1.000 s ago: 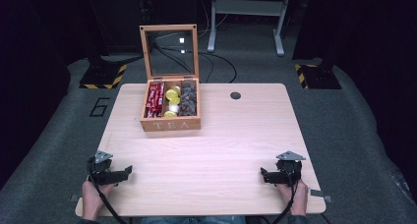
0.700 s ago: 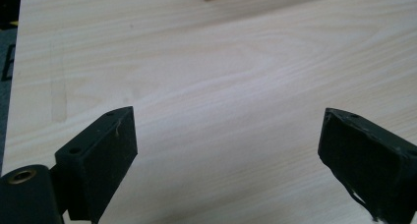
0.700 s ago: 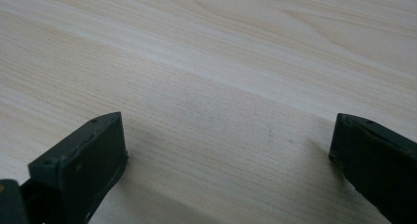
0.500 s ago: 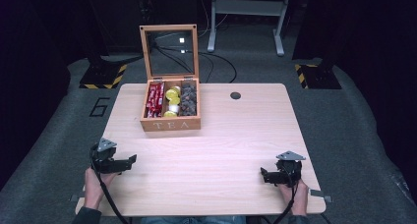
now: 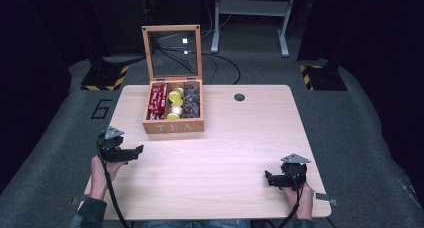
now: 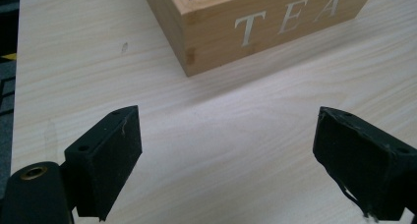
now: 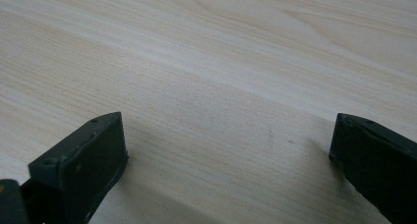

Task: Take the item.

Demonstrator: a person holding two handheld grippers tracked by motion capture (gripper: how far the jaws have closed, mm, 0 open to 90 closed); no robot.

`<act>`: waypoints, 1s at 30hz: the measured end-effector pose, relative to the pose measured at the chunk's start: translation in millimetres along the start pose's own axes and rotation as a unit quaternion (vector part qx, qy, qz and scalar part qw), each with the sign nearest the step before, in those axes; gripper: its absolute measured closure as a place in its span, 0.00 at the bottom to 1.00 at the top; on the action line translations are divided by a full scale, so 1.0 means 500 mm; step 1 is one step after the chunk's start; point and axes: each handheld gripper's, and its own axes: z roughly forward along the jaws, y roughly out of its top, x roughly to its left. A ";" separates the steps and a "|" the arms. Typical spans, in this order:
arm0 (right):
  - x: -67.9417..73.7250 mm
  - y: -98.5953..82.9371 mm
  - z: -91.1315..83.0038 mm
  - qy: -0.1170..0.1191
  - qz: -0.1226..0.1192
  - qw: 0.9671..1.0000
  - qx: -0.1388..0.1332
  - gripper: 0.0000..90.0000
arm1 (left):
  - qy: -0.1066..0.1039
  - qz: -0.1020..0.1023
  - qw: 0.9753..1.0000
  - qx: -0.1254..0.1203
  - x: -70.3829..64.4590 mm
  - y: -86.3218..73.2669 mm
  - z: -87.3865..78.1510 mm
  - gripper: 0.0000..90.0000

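The left gripper (image 6: 226,155) is holding its fingers (image 6: 105,160) wide apart over bare tabletop (image 5: 225,153), nothing lying between them and the tea box (image 5: 173,105) just beyond, at the far left. The right gripper (image 7: 228,160), fingers equally wide, is hovering near right. The wooden box is standing open, lid upright, showing red packets, yellow capsules and dark pieces.

The wooden tea box (image 5: 173,108) stands at the table's (image 5: 235,153) far edge, left of centre, its glass lid (image 5: 172,53) upright behind it. Bare tabletop runs from the box's front wall to the near edge and across to the right edge.
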 end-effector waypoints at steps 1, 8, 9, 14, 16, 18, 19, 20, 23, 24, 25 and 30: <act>0.000 0.000 0.000 0.000 0.000 1.000 0.000 0.00 | -0.001 0.000 1.000 -0.001 0.000 0.007 0.001 0.12; 0.000 0.000 0.000 0.000 0.000 1.000 0.000 0.00 | -0.008 0.006 1.000 -0.009 -0.001 0.046 0.012 0.12; 0.000 0.000 0.000 0.000 0.000 1.000 0.000 0.00 | -0.010 0.007 1.000 -0.007 -0.001 0.051 0.013 0.12; 0.000 0.000 0.000 0.000 0.000 1.000 0.000 0.00 | -0.011 0.014 1.000 -0.009 -0.005 0.077 0.024 0.13; 0.000 0.000 0.000 0.001 -0.001 1.000 0.000 0.00 | -0.009 0.014 1.000 -0.009 -0.005 0.087 0.028 0.13; 0.000 0.000 0.000 0.000 0.000 1.000 0.000 0.00 | -0.007 0.017 1.000 -0.009 -0.005 0.098 0.033 0.13; 0.000 0.000 0.000 0.001 -0.001 1.000 0.000 0.00 | -0.008 0.017 1.000 -0.009 -0.005 0.103 0.035 0.12; 0.000 0.000 0.000 0.001 -0.001 1.000 0.000 0.00 | -0.010 0.016 1.000 -0.009 -0.005 0.109 0.038 0.12; 0.000 0.000 0.000 0.001 -0.001 1.000 0.000 0.00 | -0.014 0.018 1.000 -0.010 -0.007 0.124 0.044 0.12; 0.000 0.000 0.000 0.001 -0.001 1.000 0.000 0.00 | -0.013 0.017 1.000 -0.012 -0.009 0.127 0.047 0.12; 0.000 0.000 0.000 0.001 -0.001 1.000 0.000 0.00 | -0.016 0.020 1.000 -0.010 -0.010 0.132 0.049 0.12; 0.000 0.000 0.000 0.001 -0.001 1.000 0.000 0.00 | -0.017 0.031 0.999 -0.013 -0.019 0.153 0.061 0.12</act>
